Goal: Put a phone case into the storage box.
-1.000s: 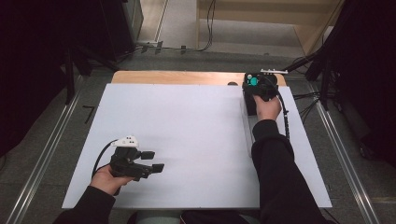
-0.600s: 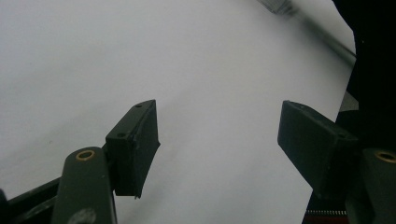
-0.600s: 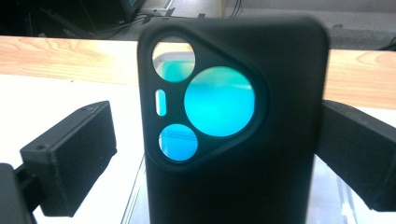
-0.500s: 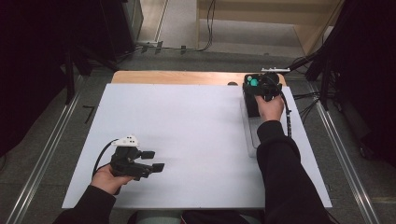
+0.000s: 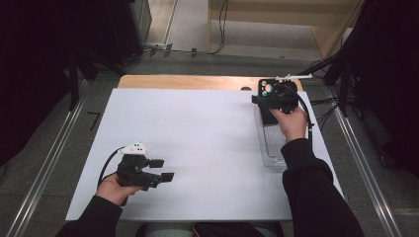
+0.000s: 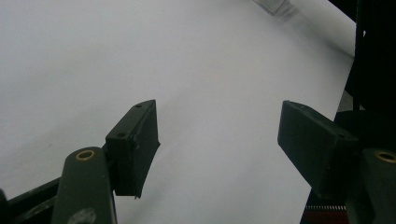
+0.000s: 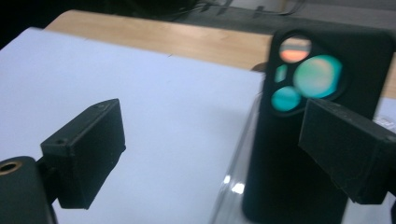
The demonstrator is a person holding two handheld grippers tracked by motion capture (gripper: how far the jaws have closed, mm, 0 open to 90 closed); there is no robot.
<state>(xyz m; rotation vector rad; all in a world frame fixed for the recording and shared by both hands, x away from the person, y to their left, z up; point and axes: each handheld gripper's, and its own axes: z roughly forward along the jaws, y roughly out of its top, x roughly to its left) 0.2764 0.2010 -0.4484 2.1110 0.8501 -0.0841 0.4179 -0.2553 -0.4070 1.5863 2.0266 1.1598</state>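
While the phone case [image 7: 317,126] stands upright in the clear tray [image 5: 271,143] | right hand-held gripper [image 7: 210,154] gapes empty, just opened, closing slightly | left hand-held gripper [image 5: 165,170] half-open, empty | case: light, slick, flexible; pinch its long edges.

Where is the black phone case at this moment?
In the high view the black phone case stands at the table's far right, at the far end of the clear tray, beside the right claw.

Wooden table [image 5: 197,81] under a white rectangular sheet [image 5: 197,143], clear plastic tray [image 5: 271,143] at the sheet's right edge, centre-right of frame
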